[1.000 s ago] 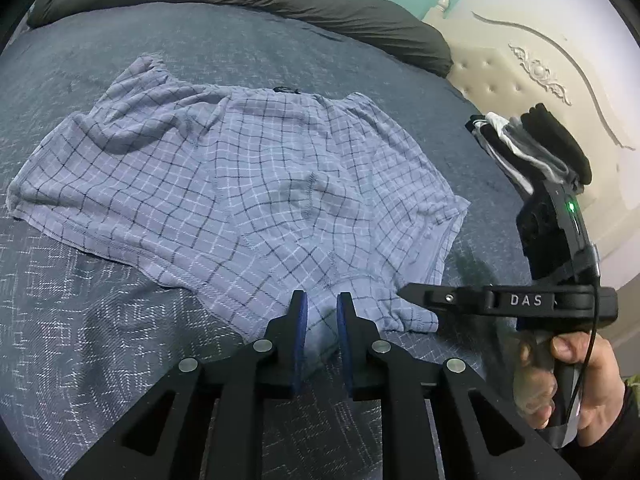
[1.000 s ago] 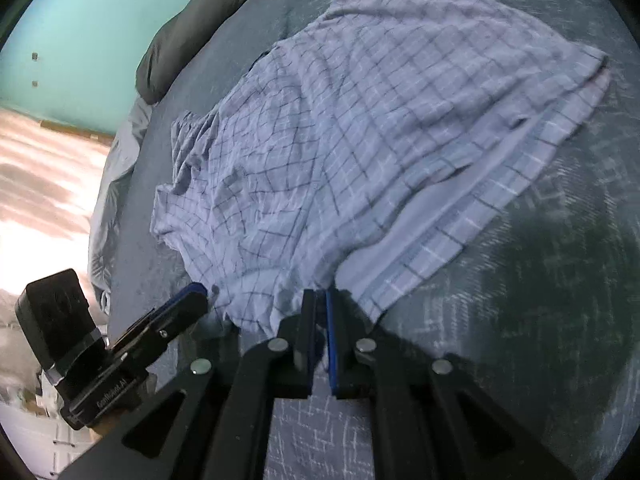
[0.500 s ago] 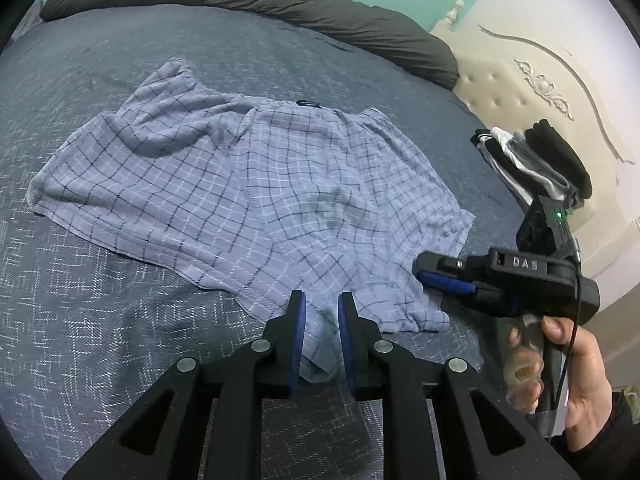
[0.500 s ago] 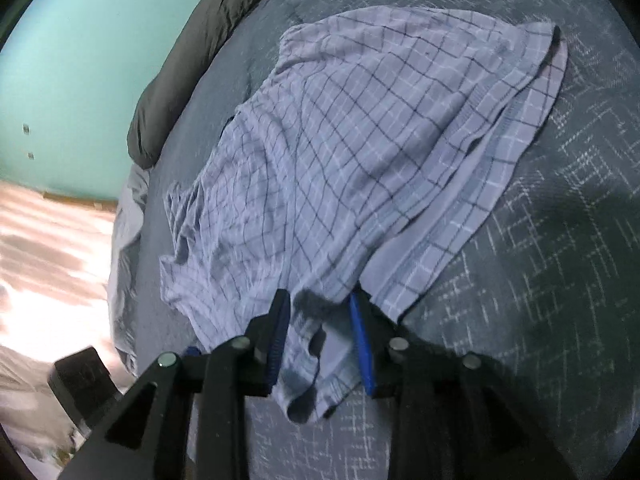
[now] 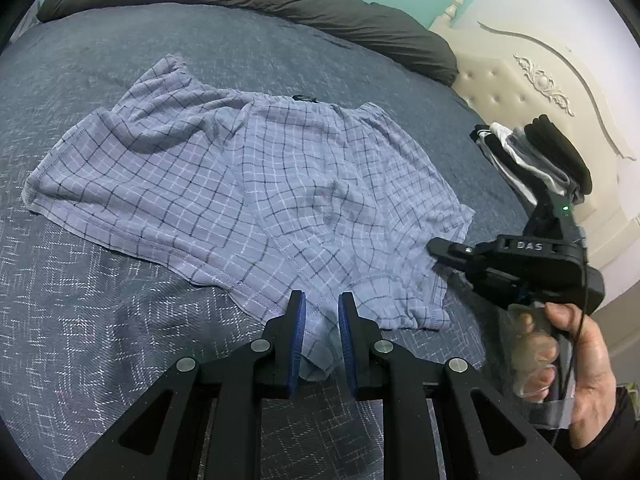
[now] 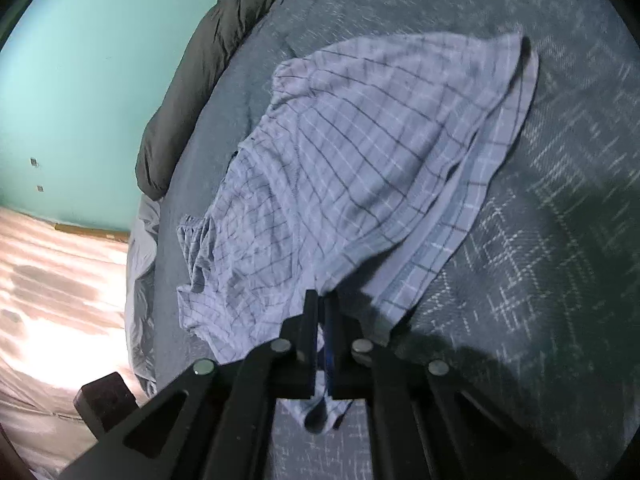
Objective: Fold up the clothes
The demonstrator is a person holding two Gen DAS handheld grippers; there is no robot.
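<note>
Checked shorts (image 5: 256, 184) on the bed (image 5: 80, 340): hem has just been clamped by the right tool (image 6: 322, 320); left tool (image 5: 320, 320) grips hem too, so folding can begin.

Black tool (image 5: 321, 320), blue pads (image 5: 298, 334), silver screws (image 5: 260, 345)

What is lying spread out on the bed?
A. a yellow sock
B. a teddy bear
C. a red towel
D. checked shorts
D: a pair of light blue checked shorts lies spread on the dark grey bedspread, with both claws at its near hem.
</note>
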